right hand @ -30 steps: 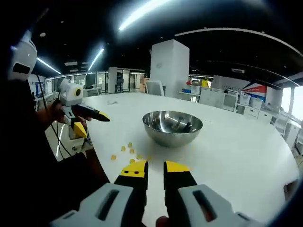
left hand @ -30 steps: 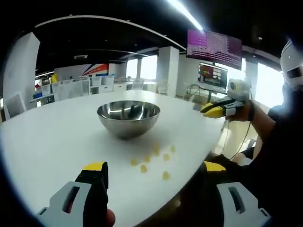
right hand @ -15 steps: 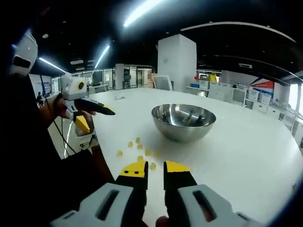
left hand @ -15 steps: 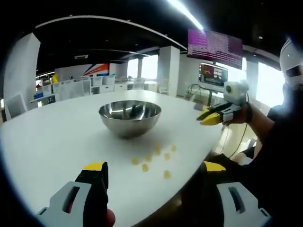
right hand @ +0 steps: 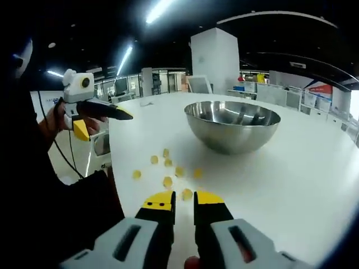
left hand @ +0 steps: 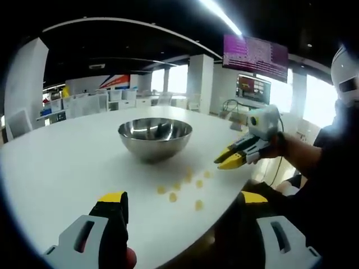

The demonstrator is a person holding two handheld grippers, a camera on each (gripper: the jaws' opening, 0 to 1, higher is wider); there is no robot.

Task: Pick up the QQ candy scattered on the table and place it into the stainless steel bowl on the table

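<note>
A stainless steel bowl [left hand: 155, 137] [right hand: 233, 124] stands on the white table [left hand: 61, 168]. Several yellow QQ candies [left hand: 185, 188] [right hand: 168, 168] lie scattered on the table in front of it. My left gripper [left hand: 183, 197] hovers over the near table edge with its jaws wide open and empty; in the right gripper view it is at the left [right hand: 101, 122], held by a hand. My right gripper [right hand: 184, 199] is low over the candies, its jaws a narrow gap apart with nothing between. One candy [right hand: 187, 194] lies just beyond its tips. It enters the left gripper view from the right [left hand: 229, 160].
The table's rounded edge [right hand: 112, 168] runs close by the candies. A person's dark sleeve [left hand: 314, 168] holds the right gripper. Desks, chairs and a pillar [right hand: 216, 61] stand far behind the table, with a wall screen [left hand: 255, 56] high up.
My right gripper has come down and forward toward the candies, so the bowl and candies loom larger in its view. The left gripper has stayed still and open.
</note>
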